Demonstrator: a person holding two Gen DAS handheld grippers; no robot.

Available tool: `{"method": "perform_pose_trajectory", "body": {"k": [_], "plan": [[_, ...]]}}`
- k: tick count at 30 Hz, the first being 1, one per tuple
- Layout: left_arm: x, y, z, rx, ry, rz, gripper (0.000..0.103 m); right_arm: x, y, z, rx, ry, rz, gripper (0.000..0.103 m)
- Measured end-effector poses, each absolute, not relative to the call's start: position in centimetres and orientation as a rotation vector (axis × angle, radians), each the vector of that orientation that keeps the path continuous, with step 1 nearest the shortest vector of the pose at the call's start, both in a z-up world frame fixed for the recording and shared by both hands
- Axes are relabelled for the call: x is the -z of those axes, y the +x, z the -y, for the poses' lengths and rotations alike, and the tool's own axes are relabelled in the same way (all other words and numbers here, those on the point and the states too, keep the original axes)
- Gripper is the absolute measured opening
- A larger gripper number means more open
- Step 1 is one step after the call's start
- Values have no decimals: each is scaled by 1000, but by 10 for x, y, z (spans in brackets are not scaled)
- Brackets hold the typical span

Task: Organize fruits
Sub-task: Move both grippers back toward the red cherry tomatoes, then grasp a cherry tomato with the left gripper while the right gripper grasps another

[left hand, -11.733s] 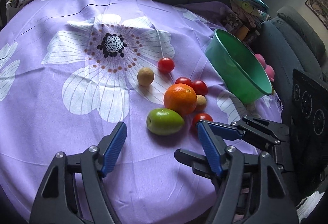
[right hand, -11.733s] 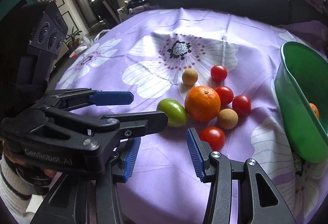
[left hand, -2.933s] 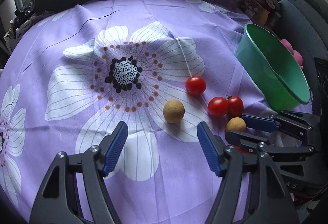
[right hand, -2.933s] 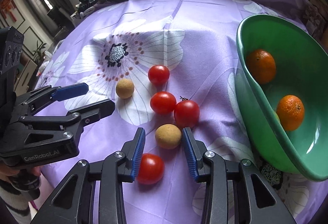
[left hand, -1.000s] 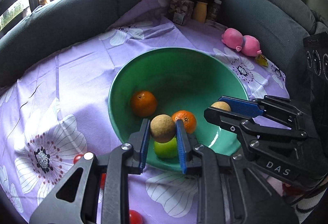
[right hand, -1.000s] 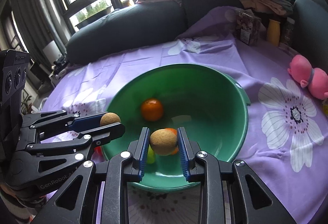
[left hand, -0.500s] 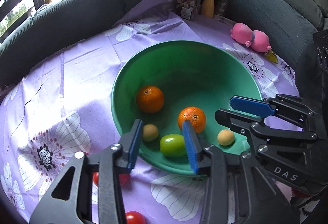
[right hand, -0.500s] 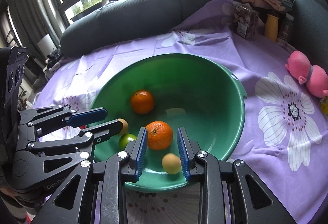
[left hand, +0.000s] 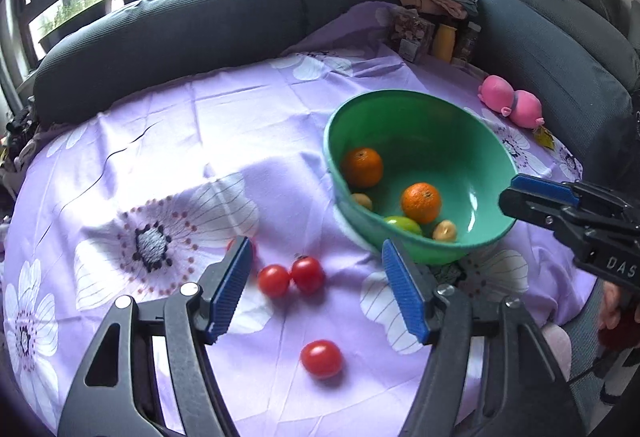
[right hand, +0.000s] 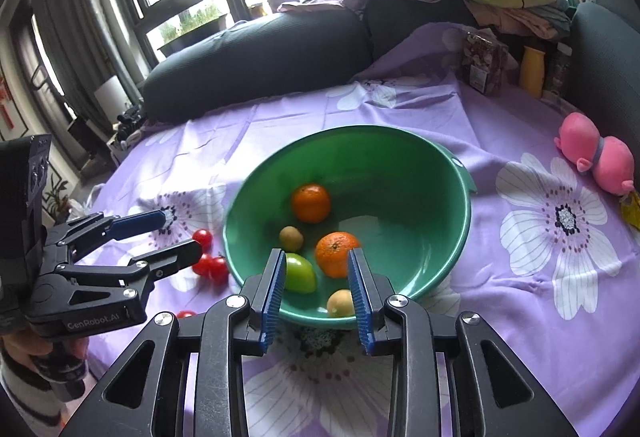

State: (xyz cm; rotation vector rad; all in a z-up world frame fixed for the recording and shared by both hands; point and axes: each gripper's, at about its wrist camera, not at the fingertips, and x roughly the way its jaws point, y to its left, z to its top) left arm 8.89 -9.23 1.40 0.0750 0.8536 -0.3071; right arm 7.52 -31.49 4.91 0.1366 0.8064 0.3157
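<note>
Bowl: a round green plastic bowl (right hand: 424, 197) is sitting on the purple flowered tablecloth (right hand: 520, 277); in the right wrist view it is filling the centre, and in the left wrist view it is lying toward 2 o'clock (left hand: 460, 129).
Fruit in the bowl: two round oranges, one nearer the far side (right hand: 311, 203) and one nearer the front (right hand: 337, 254), are resting apart from each other. A small tan round fruit (right hand: 291, 238) is lying at 9 o'clock of the front orange, a green oval fruit (right hand: 301, 278) at its 7 o'clock, and a pale yellow round fruit (right hand: 340, 303) at its 6 o'clock by the near wall.
Fruit on the cloth: two red cherry tomatoes (left hand: 291, 277) are lying touching each other, and a third cherry tomato (left hand: 322, 359) is lying alone at their 6 o'clock. A fourth tomato (right hand: 203, 238) is partly hiding behind the left finger.
Left gripper (left hand: 316, 293): its blue-padded jaws are standing wide apart and holding nothing, above the tomatoes.
Right gripper (right hand: 316, 297): its jaws are parted with nothing between them, hanging over the bowl's near rim.
Surroundings: a pink plush toy (right hand: 596, 157) is lying at 3 o'clock of the bowl; a dark grey sofa (right hand: 260, 53) is curving behind the table.
</note>
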Motion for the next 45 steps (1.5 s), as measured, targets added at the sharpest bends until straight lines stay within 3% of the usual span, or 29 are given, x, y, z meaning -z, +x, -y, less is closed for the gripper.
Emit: {"method": "perform_pose_trajectory", "body": {"k": [2, 8, 16, 22, 24, 45], "plan": [[-8, 81, 75, 269, 51, -875, 67, -50, 70, 309, -341, 126, -803, 38], [12, 58, 48, 243, -13, -932, 67, -47, 56, 287, -411, 99, -817, 39], [41, 53, 70, 324, -10, -1005, 65, -36, 45, 267, -466, 94, -855, 39], [57, 64, 79, 341, -10, -1046, 44, -26, 44, 257, -503, 112, -890, 39], [61, 66, 80, 332, -5, -1051, 32, -24, 45, 251, -512, 102, -900, 39], [42, 47, 1, 270, -146, -954, 31, 24, 111, 151, -495, -259, -996, 39]]}}
